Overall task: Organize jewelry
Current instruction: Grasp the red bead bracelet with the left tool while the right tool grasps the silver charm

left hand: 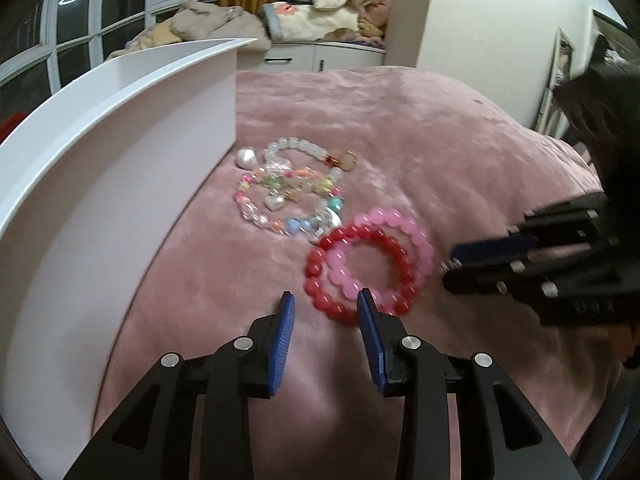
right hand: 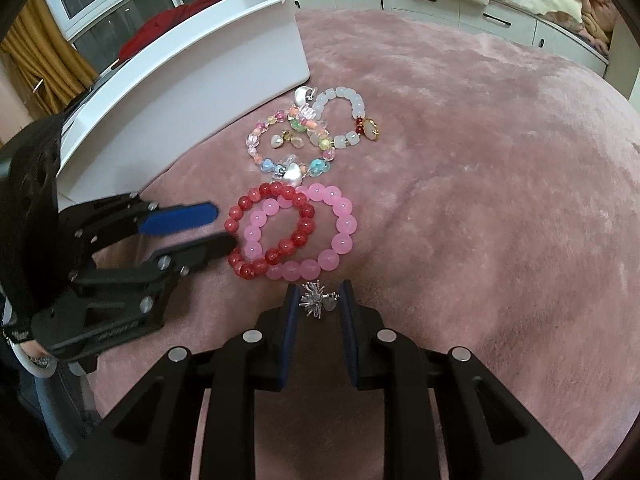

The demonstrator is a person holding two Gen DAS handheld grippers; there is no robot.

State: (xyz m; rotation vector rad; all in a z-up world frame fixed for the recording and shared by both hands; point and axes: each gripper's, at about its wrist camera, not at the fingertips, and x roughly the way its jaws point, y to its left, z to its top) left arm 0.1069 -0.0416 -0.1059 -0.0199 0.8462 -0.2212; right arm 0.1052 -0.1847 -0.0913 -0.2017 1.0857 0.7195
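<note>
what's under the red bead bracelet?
Part of the pink bead bracelet lies under the red bead bracelet, where the two rings overlap; elsewhere, pink blanket. What lies directly beneath the red beads is covered.

No legible text, label, brand, number or sign appears in either wrist view. Faint markings on the black frame of the left gripper (right hand: 224, 227) are too blurred to read.

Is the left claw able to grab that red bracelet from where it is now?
Probably yes. The left claw stands open right at the red bracelet, with nothing between them. But the red bracelet overlaps the pink bracelet, so the pink one might get dragged along.
</note>
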